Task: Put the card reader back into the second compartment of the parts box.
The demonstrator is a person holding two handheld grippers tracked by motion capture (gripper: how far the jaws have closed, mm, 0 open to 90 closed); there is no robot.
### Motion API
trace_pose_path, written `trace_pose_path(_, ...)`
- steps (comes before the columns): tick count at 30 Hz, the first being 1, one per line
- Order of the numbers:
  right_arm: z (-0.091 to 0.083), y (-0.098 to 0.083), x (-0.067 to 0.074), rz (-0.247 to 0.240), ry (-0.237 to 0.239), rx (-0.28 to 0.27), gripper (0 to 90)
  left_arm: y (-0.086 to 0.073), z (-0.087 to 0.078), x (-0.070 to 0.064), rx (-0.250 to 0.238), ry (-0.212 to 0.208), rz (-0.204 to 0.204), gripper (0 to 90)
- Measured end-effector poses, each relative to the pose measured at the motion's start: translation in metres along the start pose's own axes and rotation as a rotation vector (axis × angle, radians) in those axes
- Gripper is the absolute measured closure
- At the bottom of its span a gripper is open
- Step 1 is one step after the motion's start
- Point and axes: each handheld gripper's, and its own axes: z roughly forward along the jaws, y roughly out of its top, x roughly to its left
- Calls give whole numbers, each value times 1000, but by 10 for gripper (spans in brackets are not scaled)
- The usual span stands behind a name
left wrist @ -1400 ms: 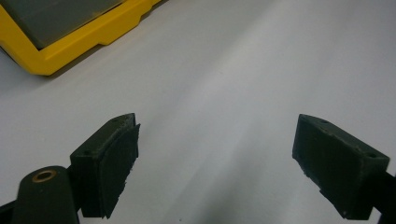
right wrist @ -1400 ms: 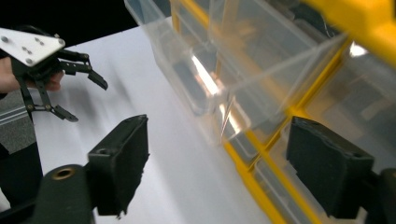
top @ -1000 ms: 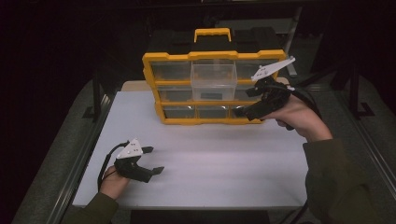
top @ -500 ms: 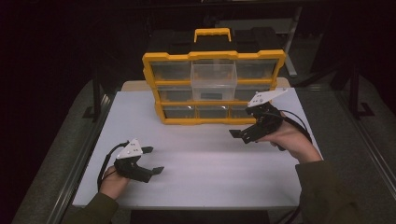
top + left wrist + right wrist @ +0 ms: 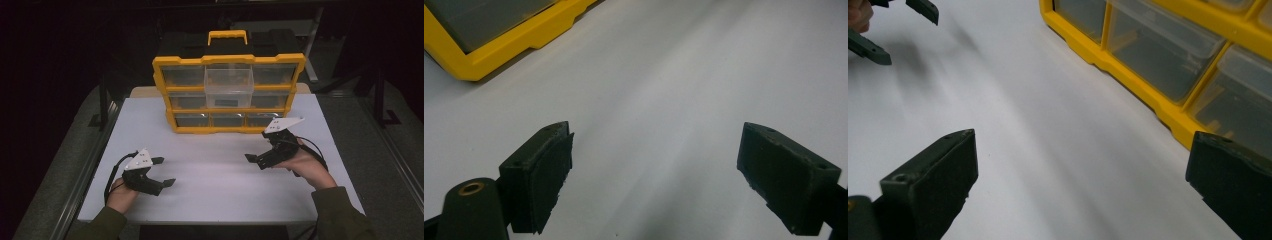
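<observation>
A yellow drawer organizer (image 5: pixel 227 95) with clear drawers and a yellow handle stands upright at the back of the white tabletop (image 5: pixel 215 200). Its top middle clear drawer (image 5: pixel 229 85) is pulled out. My left gripper (image 5: pixel 166 171) rests open at the front left, nothing between its pads (image 5: pixel 544 175); the organizer's lower corner (image 5: pixel 524 35) lies ahead of it. My right gripper (image 5: pixel 255 161) is low over the table, right of centre and in front of the organizer's lower drawers (image 5: pixel 1148 55). Its jaws have just been opening and stand wide, with bare table between them.
The white tabletop is bordered by grey rails (image 5: pixel 85 165) on both sides, with dark floor beyond. Black cables trail from both grippers. In the right gripper view the left gripper (image 5: pixel 900 31) appears at the far top left.
My right hand has come down and toward me from the organizer's right side to just above the table, and its jaws have opened. The left hand has stayed put.
</observation>
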Motion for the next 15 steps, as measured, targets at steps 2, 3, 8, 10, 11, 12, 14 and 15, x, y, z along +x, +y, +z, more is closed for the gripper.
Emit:
trace_pose_path(2,2,-7,1,4,-3,-10,0,0,0,0,1,-1,-1,146)
trace_pose_path(3,4,-11,2,9,-1,-13,0,0,0,0,1,-2,-2,146)
trace_pose_path(8,10,-31,3,46,11,-26,0,0,0,0,3,-2,2,146)
trace_pose_path(10,12,-37,4,51,13,-27,0,0,0,1,4,0,3,146)
trace_pose_path(11,12,-40,4,56,13,-31,0,0,0,0,5,1,-3,146)
trace_pose_path(12,13,-44,5,60,11,-41,0,-1,0,1,3,1,-4,146)
trace_pose_path(14,14,-51,5,73,9,-43,0,-1,-1,1,-1,4,-5,146)
trace_pose_path(15,15,-55,5,78,9,-39,0,-1,-1,1,-1,3,-7,146)
